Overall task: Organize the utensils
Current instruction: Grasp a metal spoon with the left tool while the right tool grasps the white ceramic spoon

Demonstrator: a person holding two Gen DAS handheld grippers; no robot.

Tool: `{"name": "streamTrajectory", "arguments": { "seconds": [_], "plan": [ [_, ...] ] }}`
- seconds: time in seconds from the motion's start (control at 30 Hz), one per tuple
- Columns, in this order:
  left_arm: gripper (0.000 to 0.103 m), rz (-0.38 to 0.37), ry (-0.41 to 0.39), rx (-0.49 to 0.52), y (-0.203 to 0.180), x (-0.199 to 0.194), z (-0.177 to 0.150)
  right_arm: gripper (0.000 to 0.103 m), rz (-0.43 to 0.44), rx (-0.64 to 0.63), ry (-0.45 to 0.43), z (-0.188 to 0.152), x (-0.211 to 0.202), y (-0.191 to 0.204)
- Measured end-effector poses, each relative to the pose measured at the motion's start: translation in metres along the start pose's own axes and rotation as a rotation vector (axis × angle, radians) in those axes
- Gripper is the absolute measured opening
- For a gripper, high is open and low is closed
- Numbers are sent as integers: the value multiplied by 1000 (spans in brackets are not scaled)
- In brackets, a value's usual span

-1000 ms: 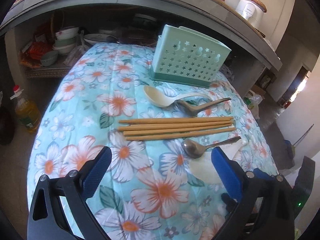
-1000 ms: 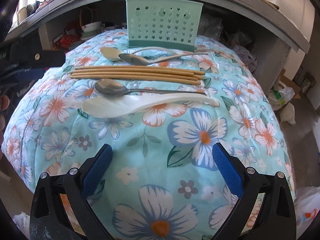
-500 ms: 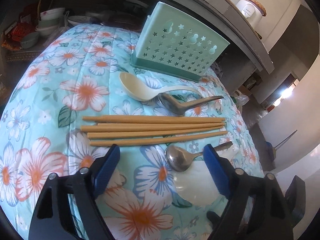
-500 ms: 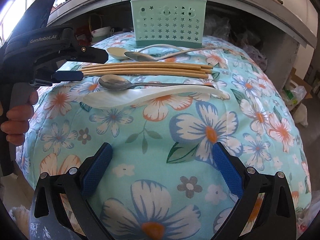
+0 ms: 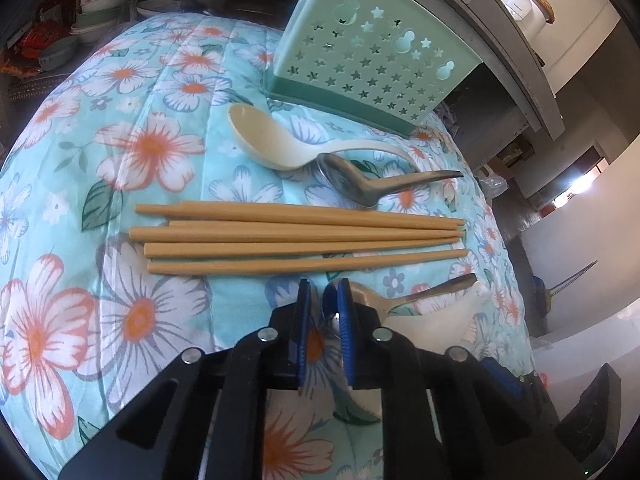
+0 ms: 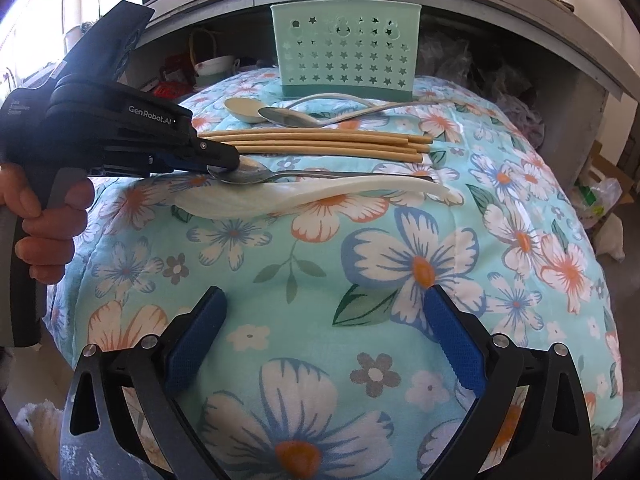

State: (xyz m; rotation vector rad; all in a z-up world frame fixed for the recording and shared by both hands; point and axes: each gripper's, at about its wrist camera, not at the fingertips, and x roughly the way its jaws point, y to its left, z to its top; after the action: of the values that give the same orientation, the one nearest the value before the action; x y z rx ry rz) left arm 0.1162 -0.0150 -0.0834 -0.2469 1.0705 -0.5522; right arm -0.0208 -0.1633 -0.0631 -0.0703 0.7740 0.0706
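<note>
My left gripper [image 5: 323, 292] is low over the floral cloth, its jaws closing on the bowl end of a metal spoon [image 5: 432, 290]. In the right wrist view the left gripper [image 6: 230, 164] has its tip on that metal spoon [image 6: 320, 175], which rests on a white paddle [image 6: 320, 196]. Beyond lie several chopsticks [image 5: 300, 236], a cream spoon [image 5: 264, 140] and a second metal spoon [image 5: 360, 188]. A green star-punched holder [image 5: 372, 68] stands at the back. My right gripper [image 6: 324, 294] hovers near the front, jaws wide and just beginning to close, nothing between them.
A hand [image 6: 44, 216] grips the left tool's handle at the left. Bowls [image 5: 104, 4] and packets sit on a shelf behind the table, under a grey counter [image 6: 520, 20]. A white jar [image 5: 524, 4] stands on top. The cloth drops off on every side.
My left gripper moved forward and down to the near metal spoon, and its jaws went from wide open to nearly together. It came into the right wrist view. The right gripper hardly moved.
</note>
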Motion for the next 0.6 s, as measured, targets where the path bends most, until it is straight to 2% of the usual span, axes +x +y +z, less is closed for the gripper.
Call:
{"name": "streamTrajectory", "arguments": {
  "seconds": [0.1, 0.23, 0.47, 0.6],
  "plan": [
    [6, -36, 0, -26, 5, -5, -2, 79, -1, -36, -13, -1, -7, 7],
    [3, -92, -11, -116, 19, -20, -7, 67, -4, -74, -33, 1, -15, 15],
    [3, -52, -74, -306, 69, -58, -28, 57, 2, -216, -89, 12, -23, 41],
    [3, -104, -92, -380, 87, -72, -38, 47, -18, -322, -78, 17, -11, 60]
  ]
}}
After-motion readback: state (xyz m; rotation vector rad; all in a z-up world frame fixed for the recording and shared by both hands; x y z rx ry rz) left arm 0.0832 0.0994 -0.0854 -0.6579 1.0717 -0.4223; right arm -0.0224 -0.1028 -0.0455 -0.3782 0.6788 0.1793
